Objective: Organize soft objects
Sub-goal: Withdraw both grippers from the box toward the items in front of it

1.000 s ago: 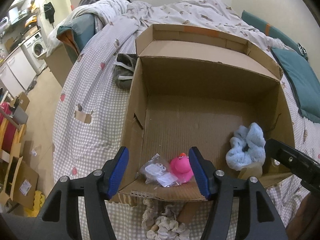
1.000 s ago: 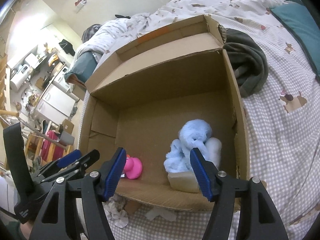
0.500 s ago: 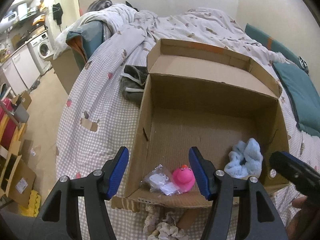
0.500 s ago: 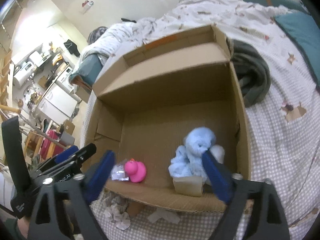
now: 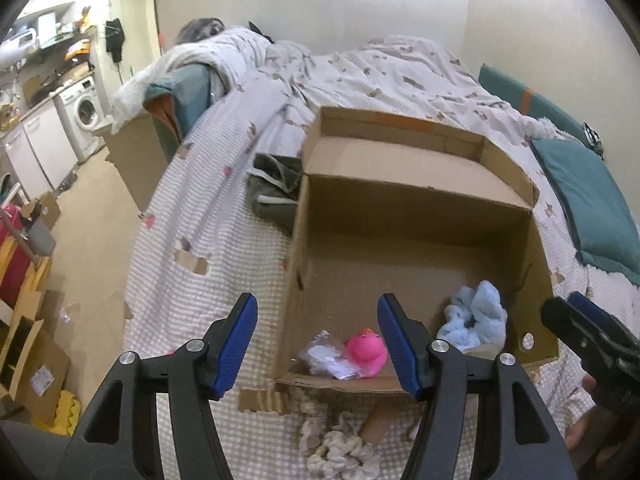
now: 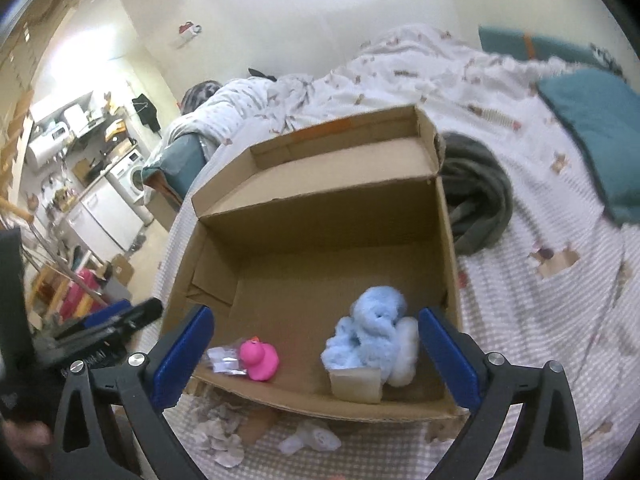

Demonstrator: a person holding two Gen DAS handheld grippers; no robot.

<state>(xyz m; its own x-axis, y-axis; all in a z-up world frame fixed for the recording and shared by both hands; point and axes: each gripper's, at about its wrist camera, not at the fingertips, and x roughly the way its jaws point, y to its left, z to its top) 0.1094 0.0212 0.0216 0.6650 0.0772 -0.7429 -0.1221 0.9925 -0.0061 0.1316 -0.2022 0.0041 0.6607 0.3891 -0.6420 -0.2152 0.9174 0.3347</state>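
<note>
Bed (image 5: 224, 216) with checked grey-white cover, printed quilt bunched at far end. Teal pillow (image 5: 588, 200) far right of left claw. Room left of the bed: tan floor, washer (image 5: 82, 110), white cabinets, cardboard and red stuff at left edge. Dark green garment (image 6: 476, 200) lies on the bed just beside the box's right wall, beyond right claw.

Open cardboard box (image 5: 420, 200) sits on the bed straight ahead of both claws, flaps up at the far side, near flap folded down.

Left claw (image 5: 316, 344): jaws wide apart, nothing between them. Right claw (image 6: 316, 356): jaws wide apart, holding nothing. Both hover over the box's near edge.

Blue scrunchie (image 6: 372, 332): fluffy, light blue, crumpled, inside box near front right corner, just ahead of right claw's right finger; touching a small beige card (image 6: 354, 384) against the front wall. Pink duck (image 6: 258, 360): small, bright pink, orange beak, inside box front left, just beside a clear plastic bag (image 6: 224, 360). Cream scrunchie (image 5: 340, 448): ruffled, off-white, on the bed outside the box, below the near flap, between left claw's fingers low in frame.
</note>
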